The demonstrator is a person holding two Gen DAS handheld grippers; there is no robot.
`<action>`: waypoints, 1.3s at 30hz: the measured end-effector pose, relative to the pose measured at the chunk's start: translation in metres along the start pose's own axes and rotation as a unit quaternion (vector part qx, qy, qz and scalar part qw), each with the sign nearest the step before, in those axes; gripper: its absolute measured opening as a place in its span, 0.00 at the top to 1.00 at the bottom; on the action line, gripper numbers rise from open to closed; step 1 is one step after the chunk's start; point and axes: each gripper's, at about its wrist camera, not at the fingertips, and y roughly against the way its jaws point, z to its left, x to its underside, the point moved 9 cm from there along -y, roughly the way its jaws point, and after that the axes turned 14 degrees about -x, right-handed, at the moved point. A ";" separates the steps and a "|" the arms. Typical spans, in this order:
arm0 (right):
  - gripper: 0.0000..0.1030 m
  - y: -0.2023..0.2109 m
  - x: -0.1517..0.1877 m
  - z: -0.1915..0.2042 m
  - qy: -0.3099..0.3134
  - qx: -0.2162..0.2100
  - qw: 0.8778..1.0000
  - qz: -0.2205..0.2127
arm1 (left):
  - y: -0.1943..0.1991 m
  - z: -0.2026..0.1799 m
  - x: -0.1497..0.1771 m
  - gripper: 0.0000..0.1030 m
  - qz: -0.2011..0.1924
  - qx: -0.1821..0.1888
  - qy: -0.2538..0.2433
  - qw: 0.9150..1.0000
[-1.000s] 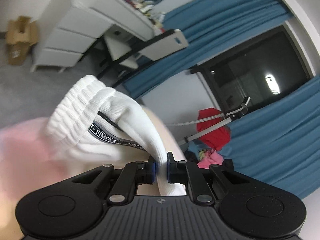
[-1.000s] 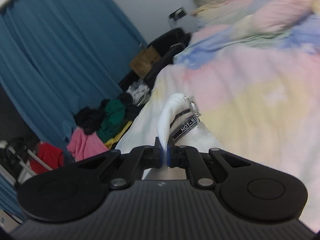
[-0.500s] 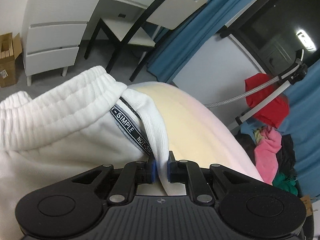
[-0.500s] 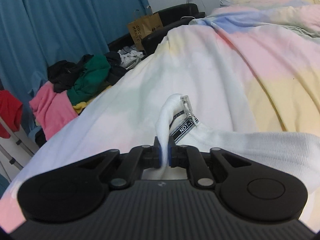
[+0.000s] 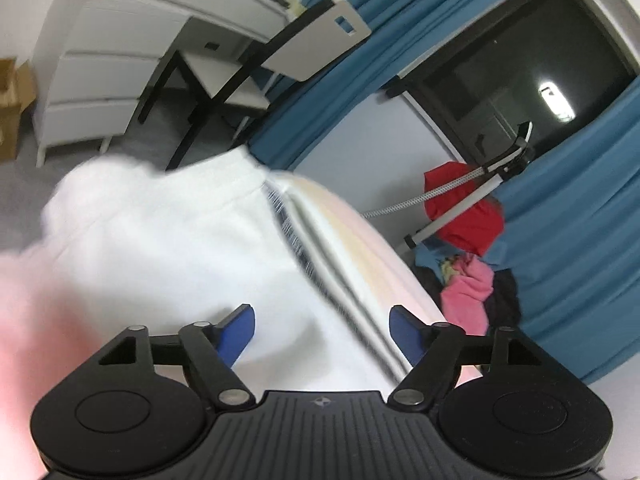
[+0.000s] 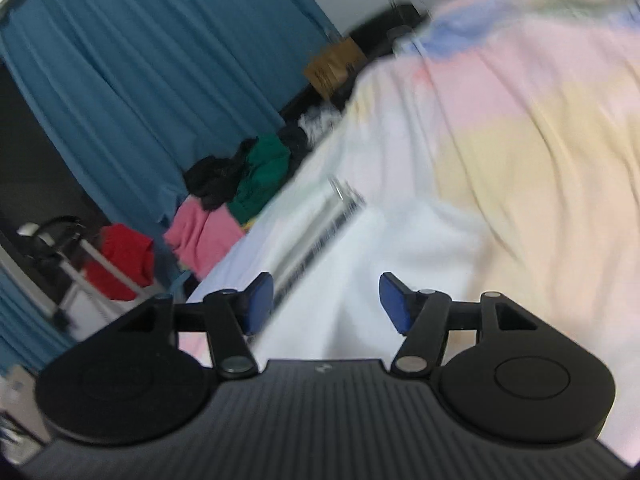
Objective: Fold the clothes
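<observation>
Left wrist view: the left gripper (image 5: 322,332), which was clamped on the waistband half a second ago, now has its blue pads spread wide with nothing between them, and the white garment (image 5: 168,252) lies just ahead of and below it on the bed (image 5: 360,240). Right wrist view, same deal: the right gripper (image 6: 326,302) has let go too, jaws apart, with the white garment (image 6: 372,264) right in front on the pastel bedspread. So it looks like the cloth just got laid down, and the next fold probably needs a fresh grab.
</observation>
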 end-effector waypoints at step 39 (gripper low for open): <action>0.81 -0.070 0.021 -0.017 -0.033 -0.013 0.999 0.015 | -0.037 0.100 -0.004 0.32 0.077 0.026 0.194 0.978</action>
